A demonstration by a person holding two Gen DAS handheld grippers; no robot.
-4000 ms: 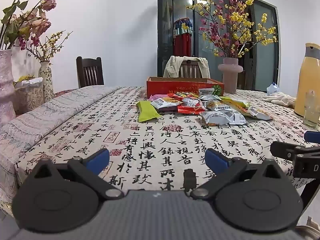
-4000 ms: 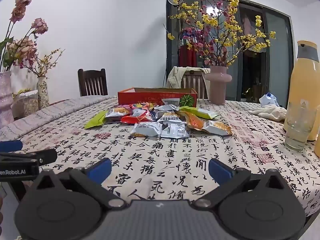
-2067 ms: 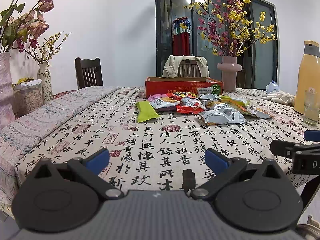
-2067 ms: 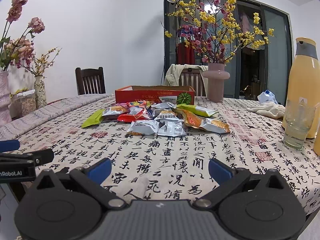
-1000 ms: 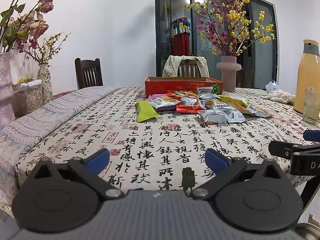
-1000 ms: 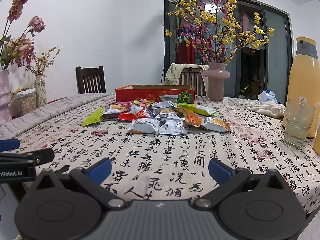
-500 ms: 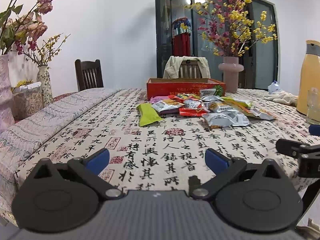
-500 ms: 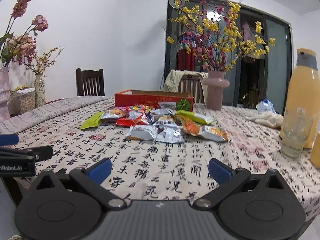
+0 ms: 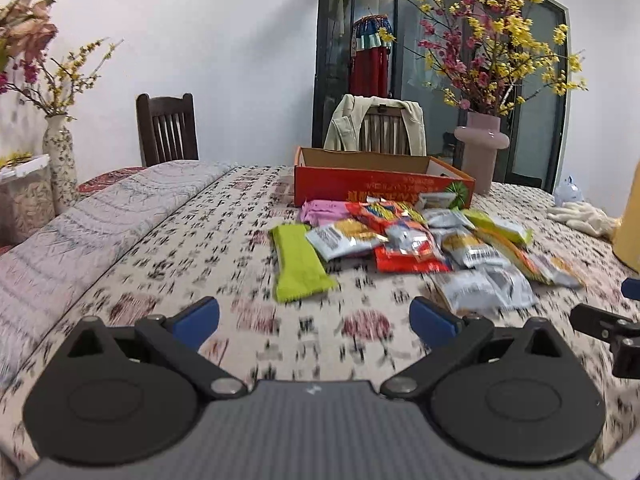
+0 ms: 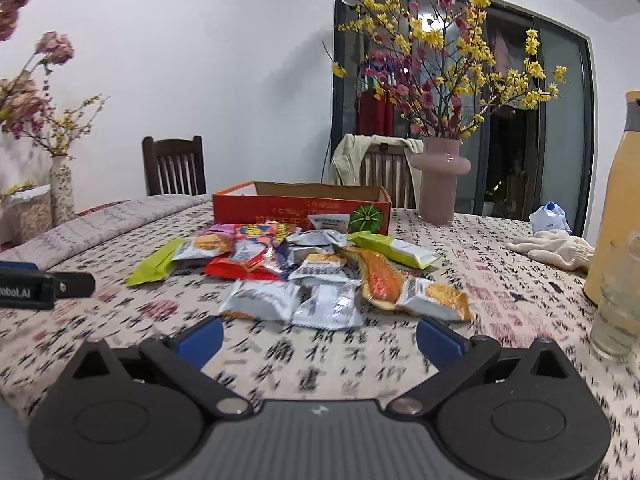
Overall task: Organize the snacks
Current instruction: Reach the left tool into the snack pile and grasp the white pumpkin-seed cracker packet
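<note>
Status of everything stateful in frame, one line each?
left gripper: open, empty
right gripper: open, empty
red box: open top, upright behind the snacks
snack packets: loose pile on the tablecloth, outside the box
green packet: flat, at the pile's left edge
glass: upright
yellow jug: upright

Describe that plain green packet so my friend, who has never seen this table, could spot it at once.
Find the open red cardboard box on the patterned tablecloth; a heap of snack packets lies in front of it. At the heap's left edge lies the lime-green packet, long and flat. Unlike its printed, shiny neighbours, it shows only plain green.
</note>
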